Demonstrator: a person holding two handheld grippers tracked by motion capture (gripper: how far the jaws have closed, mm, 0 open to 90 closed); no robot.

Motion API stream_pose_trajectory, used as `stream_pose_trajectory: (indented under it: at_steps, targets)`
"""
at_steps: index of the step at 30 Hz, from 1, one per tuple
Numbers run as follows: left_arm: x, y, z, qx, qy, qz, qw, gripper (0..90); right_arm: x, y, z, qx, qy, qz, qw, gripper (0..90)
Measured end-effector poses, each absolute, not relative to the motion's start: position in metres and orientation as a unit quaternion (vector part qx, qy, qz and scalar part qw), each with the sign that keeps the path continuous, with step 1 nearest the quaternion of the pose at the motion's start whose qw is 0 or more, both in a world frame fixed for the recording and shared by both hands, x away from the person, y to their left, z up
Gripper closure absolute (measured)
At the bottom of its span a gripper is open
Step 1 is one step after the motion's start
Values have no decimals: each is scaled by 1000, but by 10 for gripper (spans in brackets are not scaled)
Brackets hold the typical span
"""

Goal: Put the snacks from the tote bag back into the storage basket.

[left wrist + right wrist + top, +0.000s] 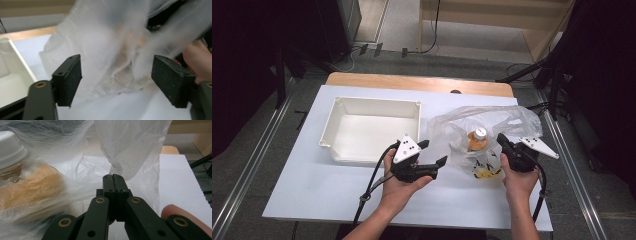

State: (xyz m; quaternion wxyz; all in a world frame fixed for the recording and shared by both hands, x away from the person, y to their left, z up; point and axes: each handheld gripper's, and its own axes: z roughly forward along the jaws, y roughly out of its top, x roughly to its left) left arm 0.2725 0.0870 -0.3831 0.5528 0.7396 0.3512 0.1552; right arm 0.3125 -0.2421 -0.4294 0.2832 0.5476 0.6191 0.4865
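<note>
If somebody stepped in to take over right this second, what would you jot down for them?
Left hand-held gripper: open, nothing between its jaws, just short of the plastic bag.
Right hand-held gripper: shut on a fold of the plastic bag.
Things: orange bottle with white cap sits inside the bag, on the table; white tray stands to the left with nothing in it.
Done: bag pinched on one side.
Left: probably getting the bottle out, perhaps into the tray.

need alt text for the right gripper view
The right hand-held gripper is shut on a fold of clear plastic bag. At left, inside the bag, lies an orange bottle with a white cap.
</note>
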Motion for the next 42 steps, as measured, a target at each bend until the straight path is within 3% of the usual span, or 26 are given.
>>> stream_pose_trajectory:
  at_steps: [2, 8, 10, 13, 14, 15, 17, 29, 34, 35, 37, 42]
  targets:
    - [274, 86, -379, 741, 344, 159, 555, 156, 312, -242, -430, 547, 621, 485, 284, 900]
    - [287, 74, -369, 753, 328, 171, 544, 143, 311, -237, -429, 545, 626, 483, 279, 900]
    - [291, 72, -367, 754, 321, 172, 547, 176, 311, -237, -430, 542, 628, 483, 281, 900]
    - [293, 71, -368, 752, 319, 178, 549, 566, 311, -239, -430, 542, 627, 483, 282, 900]
    - [294, 70, -369, 753, 319, 175, 549, 566, 311, -240, -431, 539, 628, 484, 283, 900]
    - [297, 67, -373, 758, 328, 171, 537, 770, 312, -242, -432, 543, 626, 483, 282, 900]
    - [301, 64, -380, 766, 334, 161, 525, 900, 313, -244, -435, 547, 625, 480, 283, 900]
    - [314, 35, -424, 789, 376, 145, 464, 900, 315, -259, -456, 574, 618, 458, 280, 895]
    - [310, 22, -432, 792, 374, 153, 458, 900, 303, -265, -445, 555, 602, 513, 259, 612]
    - [310, 22, -432, 792, 374, 153, 458, 900, 303, -265, -445, 555, 602, 513, 259, 612]
    - [310, 19, -437, 795, 374, 151, 454, 900, 294, -266, -433, 553, 593, 522, 264, 466]
    - [311, 15, -446, 799, 382, 146, 441, 900, 284, -269, -415, 545, 577, 533, 293, 334]
